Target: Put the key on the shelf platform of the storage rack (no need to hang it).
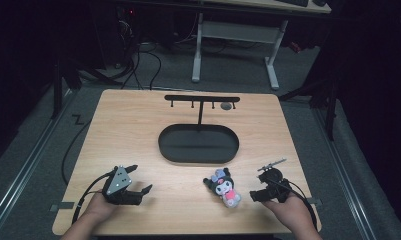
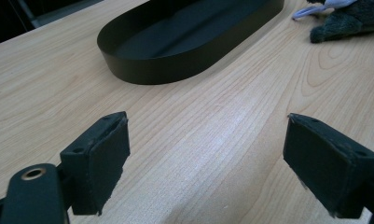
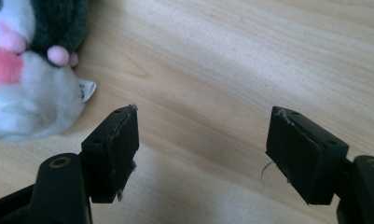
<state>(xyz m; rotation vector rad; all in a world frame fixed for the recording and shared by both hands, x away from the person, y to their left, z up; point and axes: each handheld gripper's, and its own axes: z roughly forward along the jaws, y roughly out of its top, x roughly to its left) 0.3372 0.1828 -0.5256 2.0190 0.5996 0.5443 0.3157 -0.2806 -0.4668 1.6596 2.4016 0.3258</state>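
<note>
Plush toy (image 1: 224, 186) lies on the table (image 1: 128, 130) near its front edge, between the two grippers and closer to the right one, just in front of the black oval tray (image 1: 198, 144). It is a small dark-and-white figure with pink parts; in the right gripper view (image 3: 31, 70) its white body and a small fabric tag sit just left of the left jaw, not between the jaws. Right gripper (image 1: 260, 195) rests low over the table beside the toy, jaws spread wide with bare wood between them. Left gripper (image 1: 138, 192) rests well apart from the toy on the other side, jaws likewise spread and empty; its own view (image 2: 208, 154) looks across bare wood toward the tray (image 2: 184, 42), with the toy (image 2: 348, 21) at the upper right edge. A black hook stand (image 1: 202, 100) rises behind the tray. Judgement: the step in hand is the approach to grasp the toy, most likely with the right gripper. To do it well, swing that gripper toward the toy until the body lies centred between the jaws, keep the jaws wide until both pads flank the soft torso, then close on the bulk of the body, not on the tag or a limb. Soft filling will compress, so a deep, central bite should hold more securely.
</note>
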